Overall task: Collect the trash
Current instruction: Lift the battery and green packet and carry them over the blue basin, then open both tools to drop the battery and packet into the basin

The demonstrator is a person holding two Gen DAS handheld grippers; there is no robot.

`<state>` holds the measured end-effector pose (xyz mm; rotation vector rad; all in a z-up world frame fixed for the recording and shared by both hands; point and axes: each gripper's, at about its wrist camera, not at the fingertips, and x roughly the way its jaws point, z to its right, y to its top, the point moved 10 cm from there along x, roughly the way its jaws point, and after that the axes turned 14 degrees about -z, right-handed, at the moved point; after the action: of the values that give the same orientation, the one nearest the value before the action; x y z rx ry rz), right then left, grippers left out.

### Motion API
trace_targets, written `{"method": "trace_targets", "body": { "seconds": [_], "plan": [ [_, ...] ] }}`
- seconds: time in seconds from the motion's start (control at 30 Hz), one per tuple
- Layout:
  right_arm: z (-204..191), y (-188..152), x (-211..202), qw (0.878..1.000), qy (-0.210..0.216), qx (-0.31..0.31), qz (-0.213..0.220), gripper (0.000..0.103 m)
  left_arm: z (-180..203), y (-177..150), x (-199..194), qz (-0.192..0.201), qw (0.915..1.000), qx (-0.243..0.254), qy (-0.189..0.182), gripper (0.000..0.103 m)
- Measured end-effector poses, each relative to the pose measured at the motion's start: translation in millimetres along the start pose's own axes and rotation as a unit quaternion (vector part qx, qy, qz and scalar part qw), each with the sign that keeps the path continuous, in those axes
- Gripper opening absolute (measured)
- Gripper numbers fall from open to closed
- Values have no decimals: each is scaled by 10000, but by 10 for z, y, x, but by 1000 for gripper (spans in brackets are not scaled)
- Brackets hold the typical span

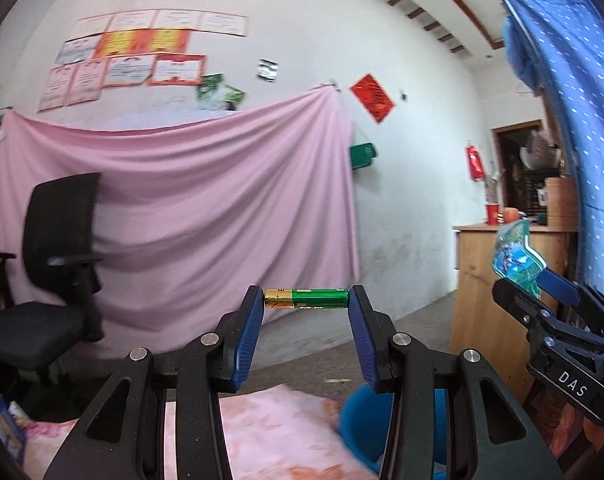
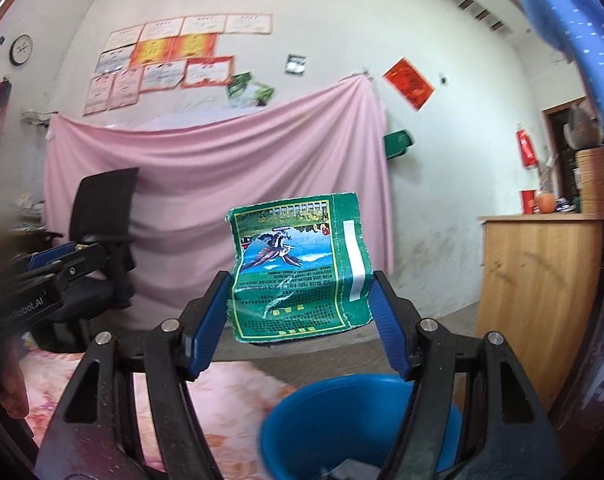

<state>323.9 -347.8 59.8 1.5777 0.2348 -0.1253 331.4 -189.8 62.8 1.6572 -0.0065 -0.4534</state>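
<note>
Battery (image 1: 306, 298) sat crosswise between the blue pads of my left gripper (image 1: 305, 300), one end against each pad, so those jaws were clamped on it end to end. It lay level at the centre of the left wrist view, gold at its left end and green along the rest, with a draped pink sheet (image 1: 182, 208) on the white wall behind it.

At the right edge of that same view my right gripper (image 1: 520, 276) reached in, a crumpled green and blue wrapper (image 1: 514, 258) sticking up from its tips.

In the right wrist view that wrapper (image 2: 302, 272) filled the centre of the frame. It was a green packet with a printed picture and rows of small text, creased and curled, standing roughly upright between my right gripper's (image 2: 298, 304) blue pads. The jaws stood wide, each pad against a side edge of the packet, clamped on it. At the left edge of this view my left gripper (image 2: 58, 256) showed dark and blurred, and part of a hand (image 2: 10, 388) was visible in the lower left corner.

Below the right jaws, in the lower middle of the frame, was the rim of a blue bucket (image 2: 302, 400), with something pale lying inside near the bottom edge. The bucket (image 1: 362, 416) also showed at the lower right of the left wrist view, partly hidden by the jaw frame. A pink patterned cloth (image 2: 230, 400) lay to its left. A black office chair (image 1: 58, 280) stood at the left, and a wooden cabinet (image 2: 538, 296) at the right.
</note>
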Motion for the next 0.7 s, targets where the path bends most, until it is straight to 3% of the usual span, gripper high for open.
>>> {"method": "trace_targets", "body": {
  "seconds": [0.2, 0.37, 0.53, 0.7],
  "plan": [
    [358, -23, -22, 9995, -321, 50, 11, 94, 443, 9, 351, -124, 9992, 168, -327, 38],
    [684, -126, 103, 9980, -445, 360, -281, 94, 702, -72, 610, -373, 9975, 185, -567, 38],
    [945, -292, 271, 9932, -551, 727, -726, 94, 848, -203, 931, -935, 9925, 198, -767, 38],
    [1057, -557, 477, 9858, -528, 888, -1321, 94, 919, -387, 1278, -1701, 9793, -68, -1098, 38]
  ]
}}
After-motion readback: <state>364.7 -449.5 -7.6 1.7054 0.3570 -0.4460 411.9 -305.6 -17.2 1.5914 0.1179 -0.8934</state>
